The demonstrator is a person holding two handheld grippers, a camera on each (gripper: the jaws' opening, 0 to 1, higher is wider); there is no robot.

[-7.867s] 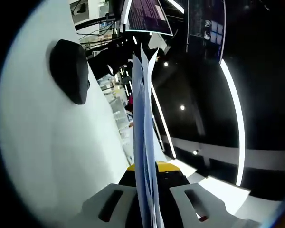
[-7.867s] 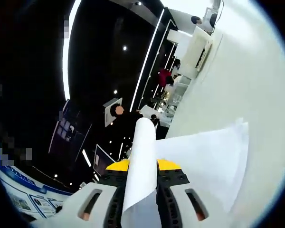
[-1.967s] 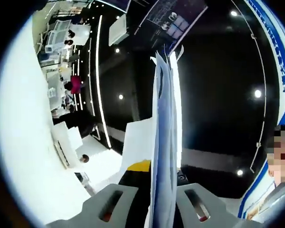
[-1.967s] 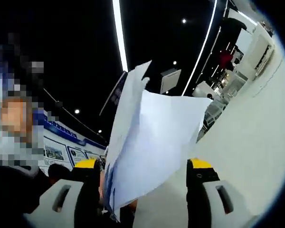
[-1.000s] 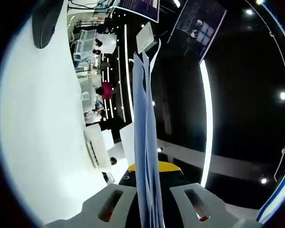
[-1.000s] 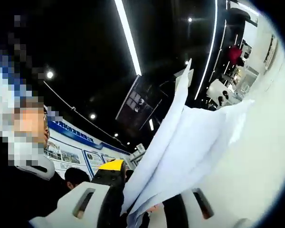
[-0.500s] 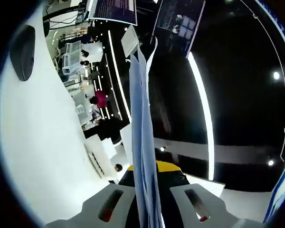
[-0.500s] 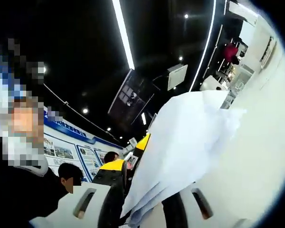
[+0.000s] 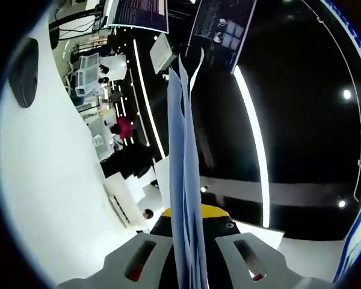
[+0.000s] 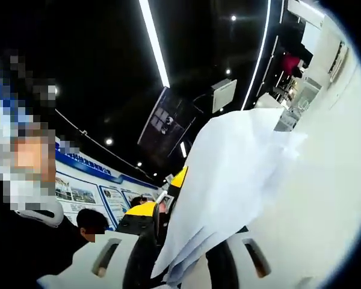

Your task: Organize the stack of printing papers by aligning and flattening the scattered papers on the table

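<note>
The left gripper [image 9: 186, 256] is clamped on the stack of papers [image 9: 183, 180], seen edge-on, its long axis running straight ahead between the jaws. The right gripper [image 10: 186, 265] appears closed on the same papers, broadside and bowed. The white table [image 9: 54, 192] lies alongside. Wall posters are too blurred to read.

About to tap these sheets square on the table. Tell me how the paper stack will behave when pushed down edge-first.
Probably floppy: the paper stack bows over beyond the right gripper. Likely to splay: its sheet edges fan apart above the left gripper. Seems light.
</note>
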